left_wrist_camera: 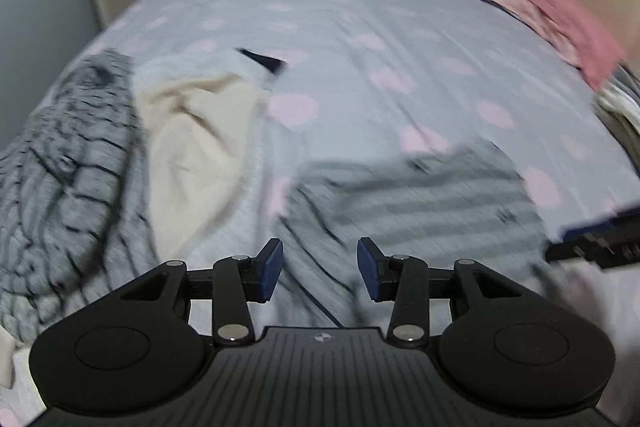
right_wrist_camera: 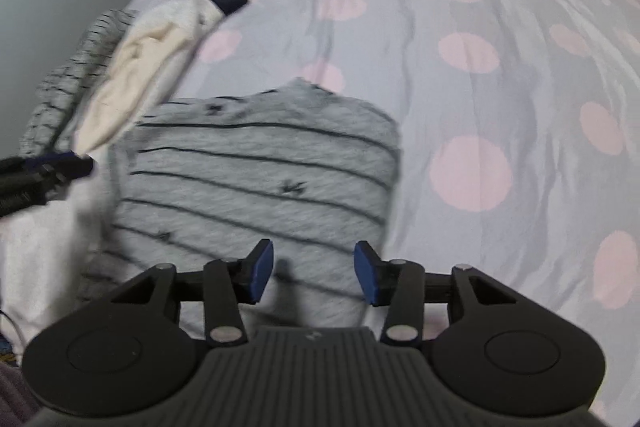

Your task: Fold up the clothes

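A folded grey garment with thin dark stripes [right_wrist_camera: 260, 171] lies flat on the bed, right in front of both grippers. In the left wrist view the same grey striped garment [left_wrist_camera: 408, 203] is blurred. My left gripper [left_wrist_camera: 320, 269] hangs open just above its near edge, nothing between the blue pads. My right gripper [right_wrist_camera: 314, 273] is open too, over the garment's near part. Its tip also shows as the right gripper [left_wrist_camera: 596, 239] at the right edge of the left wrist view. The left gripper [right_wrist_camera: 44, 173] pokes in at the left edge of the right wrist view.
A pile of unfolded clothes sits at the left: a cream garment [left_wrist_camera: 192, 143] and a grey checked one [left_wrist_camera: 68, 163]. Pink clothes [left_wrist_camera: 560, 19] lie stacked at the far right by the headboard. The bedsheet [right_wrist_camera: 472, 67] is grey with pink dots.
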The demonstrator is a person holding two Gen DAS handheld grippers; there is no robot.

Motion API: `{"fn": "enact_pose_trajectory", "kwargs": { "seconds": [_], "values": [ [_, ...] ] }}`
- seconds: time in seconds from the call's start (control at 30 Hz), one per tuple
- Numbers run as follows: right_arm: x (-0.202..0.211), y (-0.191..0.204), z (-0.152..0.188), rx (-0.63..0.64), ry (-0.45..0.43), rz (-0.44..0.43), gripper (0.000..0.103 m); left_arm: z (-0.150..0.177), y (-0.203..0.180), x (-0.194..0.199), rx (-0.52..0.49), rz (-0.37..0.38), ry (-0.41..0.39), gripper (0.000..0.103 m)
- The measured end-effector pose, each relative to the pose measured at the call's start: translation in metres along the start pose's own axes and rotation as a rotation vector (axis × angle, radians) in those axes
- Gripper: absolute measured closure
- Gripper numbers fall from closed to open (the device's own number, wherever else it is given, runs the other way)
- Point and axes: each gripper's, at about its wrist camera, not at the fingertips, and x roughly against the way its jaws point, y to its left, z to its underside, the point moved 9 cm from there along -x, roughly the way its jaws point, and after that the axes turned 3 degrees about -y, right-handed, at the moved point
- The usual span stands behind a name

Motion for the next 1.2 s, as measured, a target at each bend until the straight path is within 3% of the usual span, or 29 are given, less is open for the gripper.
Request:
{"fn": "enact_pose_trajectory", "kwargs": {
  "seconds": [0.1, 0.17, 0.4, 0.63, 0.73, 0.8, 0.93, 1.1, 1.2],
  "values": [
    [0.009, 0.012, 0.013, 0.012, -0.005, -0.037, 0.06, 0.027, -0.018, 0.005, -0.048, 0.034, 0.06, 0.071],
    [0.013, 0.021, 0.025, 0.046, 0.003, -0.06, 0.07, 0.047, -0.028, 0.008, -0.085, 0.055, 0.106, 0.073],
    [0.012, 0.036, 0.078, 0.201, 0.043, -0.027, 0.07, 0.094, -0.032, 0.02, -0.121, 0.042, 0.169, 0.074],
    [0.025, 0.033, 0.112, 0.203, 0.033, -0.007, 0.067, 0.127, -0.02, 0.033, -0.102, 0.02, 0.203, 0.074],
    [0.032, 0.033, 0.126, 0.213, 0.033, 0.005, 0.062, 0.136, -0.013, 0.042, -0.065, 0.016, 0.201, 0.062],
    [0.033, 0.028, 0.137, 0.169, 0.054, 0.005, 0.061, 0.141, -0.009, 0.048, -0.021, 0.0, 0.193, 0.05],
    [0.039, 0.015, 0.15, 0.052, 0.044, -0.002, 0.054, 0.15, -0.002, 0.055, 0.074, 0.009, 0.19, 0.044],
    [0.034, 0.002, 0.157, -0.103, 0.037, -0.021, 0.051, 0.156, -0.003, 0.048, 0.131, 0.034, 0.215, 0.044],
    [0.025, 0.001, 0.161, -0.18, 0.035, -0.048, 0.049, 0.157, -0.007, 0.044, 0.139, 0.05, 0.221, 0.051]
  ]
}}
